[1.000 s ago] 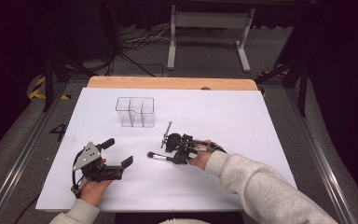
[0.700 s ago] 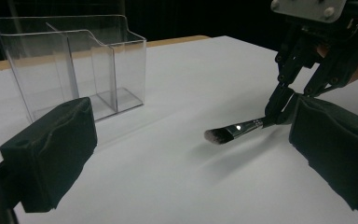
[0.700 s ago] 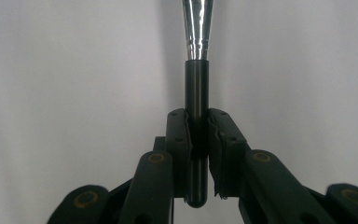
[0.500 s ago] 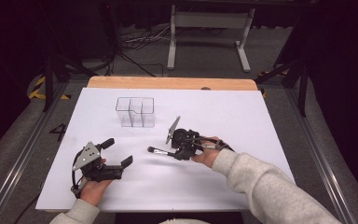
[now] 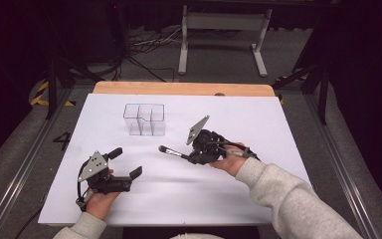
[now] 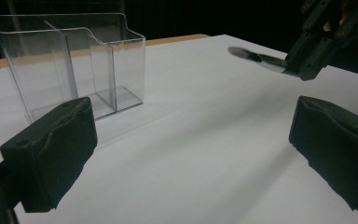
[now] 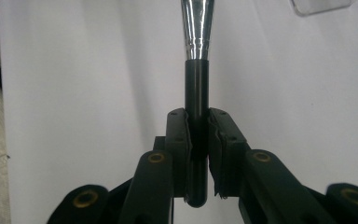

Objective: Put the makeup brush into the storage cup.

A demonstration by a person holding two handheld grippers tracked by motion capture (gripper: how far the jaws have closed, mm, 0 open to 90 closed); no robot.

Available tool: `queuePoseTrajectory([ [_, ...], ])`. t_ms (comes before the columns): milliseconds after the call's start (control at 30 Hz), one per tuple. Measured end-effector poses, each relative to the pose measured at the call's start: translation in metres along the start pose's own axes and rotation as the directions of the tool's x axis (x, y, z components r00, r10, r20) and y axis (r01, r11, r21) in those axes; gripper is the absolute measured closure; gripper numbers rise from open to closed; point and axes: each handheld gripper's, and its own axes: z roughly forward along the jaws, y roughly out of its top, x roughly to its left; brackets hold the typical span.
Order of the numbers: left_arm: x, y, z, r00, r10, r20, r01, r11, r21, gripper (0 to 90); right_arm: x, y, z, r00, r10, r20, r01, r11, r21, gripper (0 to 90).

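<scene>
The right gripper (image 5: 191, 155) is clamped on a black-handled makeup brush with a silver ferrule (image 5: 171, 152), held level above the white desk (image 5: 278, 129), near the clear plastic compartment organizer (image 5: 144, 119). The left gripper (image 5: 124, 162) rests with jaws wide, empty. Risk: the round handle could rotate or slide in the pads, missing a compartment.

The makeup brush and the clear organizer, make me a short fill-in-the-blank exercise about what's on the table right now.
1. The right gripper is shut on the black handle of a ____.
2. The clear organizer on the white table holds ____ items.
3. The left gripper has its jaws ____, with nothing between them.
4. Seen from the high view, the brush points toward the person's ____ side.

Missing words: brush; no; open; left
</scene>
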Motion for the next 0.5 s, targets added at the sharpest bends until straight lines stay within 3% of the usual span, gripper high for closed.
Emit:
queuePoseTrajectory([
  [200, 0.0, 0.0, 0.0, 1.0, 0.002, -0.001, -0.002, 1.0, 0.002, 1.6, 0.003, -0.003, -0.009, 0.9999, 0.001, -0.015, -0.002, 0.995, -0.1, 79.3],
  [500, 0.0, 0.0, 0.0, 1.0, 0.0, 0.001, 0.0, 1.0, 0.001, 1.6, 0.007, -0.013, -0.02, 0.9999, -0.007, -0.009, 0.005, 0.972, -0.234, 79.3],
])
